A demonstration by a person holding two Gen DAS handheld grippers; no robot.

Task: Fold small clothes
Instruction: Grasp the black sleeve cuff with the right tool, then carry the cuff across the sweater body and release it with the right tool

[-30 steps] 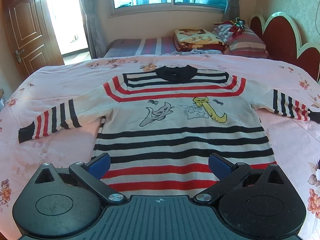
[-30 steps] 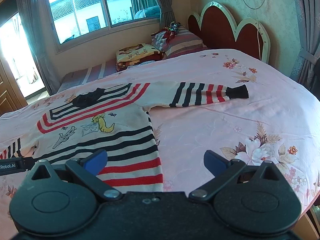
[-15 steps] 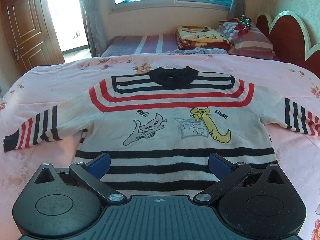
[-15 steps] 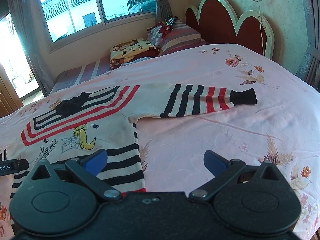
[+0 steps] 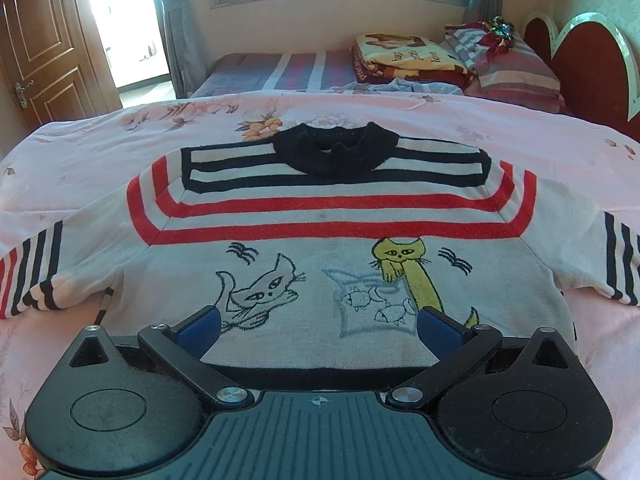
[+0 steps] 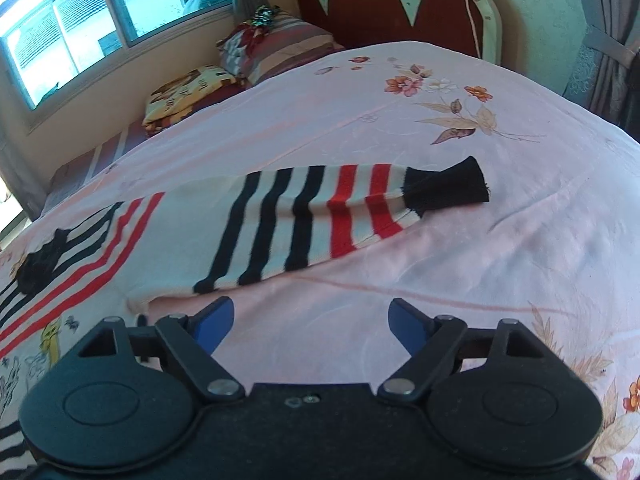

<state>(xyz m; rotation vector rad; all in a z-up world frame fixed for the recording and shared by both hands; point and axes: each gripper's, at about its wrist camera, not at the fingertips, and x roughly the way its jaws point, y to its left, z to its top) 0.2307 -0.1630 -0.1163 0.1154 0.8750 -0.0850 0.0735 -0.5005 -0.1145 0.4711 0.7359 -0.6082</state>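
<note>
Left wrist view: striped sweater [image 5: 332, 240] with cat motifs, flat on the pink floral bedspread [image 5: 100, 152] straight ahead of the left gripper [image 5: 320, 322], jaws wide and empty, nearer the chest than a second ago; folded blankets [image 5: 404, 58] beyond. Right wrist view: striped sleeve [image 6: 320, 208] just ahead of the right gripper [image 6: 310, 318], jaws apart, just narrowing over bare sheet; sleeve now closer; headboard [image 6: 400, 12] behind.

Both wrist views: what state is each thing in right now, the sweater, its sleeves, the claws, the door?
Sweater: spread flat on the bed, front up, unfolded.
Right sleeve: stretched out sideways, flat, cuff free.
Left sleeve: stretched out sideways, flat.
Left claw: open, over the sweater's chest, holding nothing.
Right claw: open, jaws have just been closing, nothing between them.
Door: shut.
Folded blanket: folded, stacked by the pillows.
</note>
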